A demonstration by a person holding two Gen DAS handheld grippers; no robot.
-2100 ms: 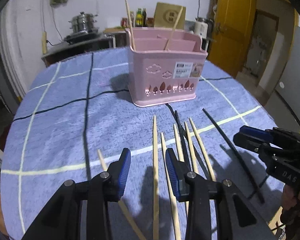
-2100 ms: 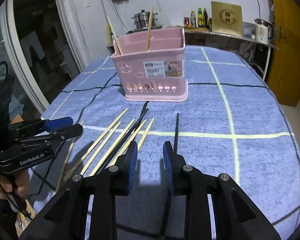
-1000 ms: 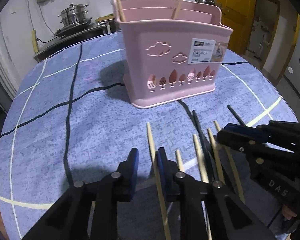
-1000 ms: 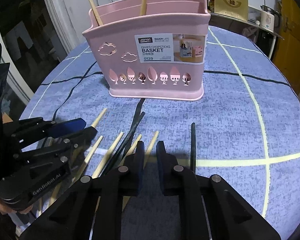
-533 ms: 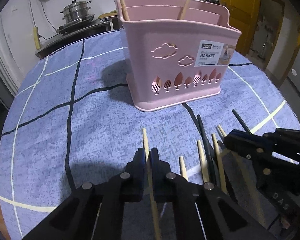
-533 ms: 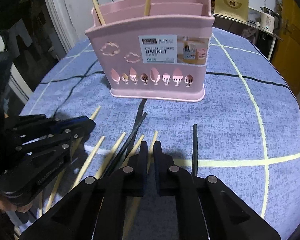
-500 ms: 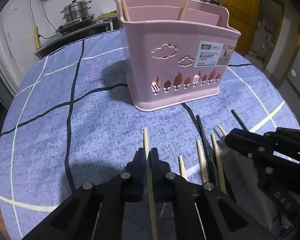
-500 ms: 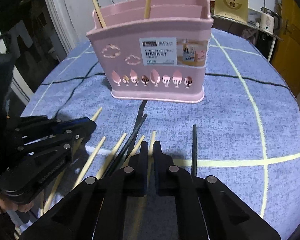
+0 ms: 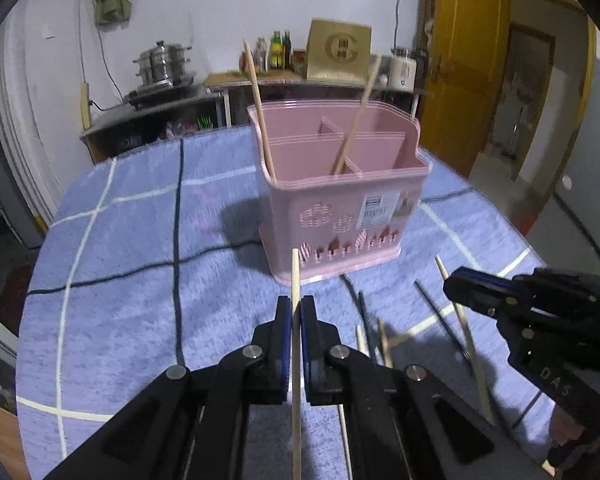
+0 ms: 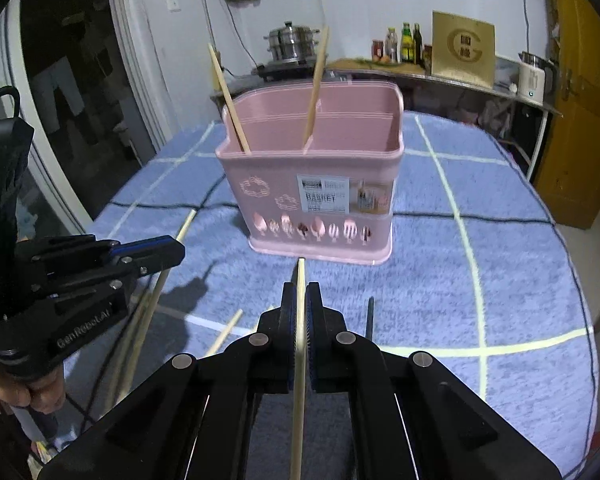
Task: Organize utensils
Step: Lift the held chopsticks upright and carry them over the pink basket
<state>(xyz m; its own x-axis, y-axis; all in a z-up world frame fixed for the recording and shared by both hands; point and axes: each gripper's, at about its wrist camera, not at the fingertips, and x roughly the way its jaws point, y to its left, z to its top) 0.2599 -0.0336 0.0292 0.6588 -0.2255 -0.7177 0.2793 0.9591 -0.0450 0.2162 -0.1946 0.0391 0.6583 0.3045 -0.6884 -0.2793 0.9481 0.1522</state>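
On the worktop (image 9: 112, 280) the pink basket (image 9: 340, 216) stands dead ahead of both grippers, two sticks upright in it. Left gripper (image 9: 296, 312) and right gripper (image 10: 300, 300) each have fingers clamped on a bamboo chopstick (image 9: 296, 276), its length pointing forward at the basket. More chopsticks (image 9: 384, 344) lie between.

A steel steamer pot (image 10: 293, 45), bottles (image 10: 406, 43), a gold box (image 10: 463, 49) and a white kettle (image 10: 533, 77) line the shelf behind
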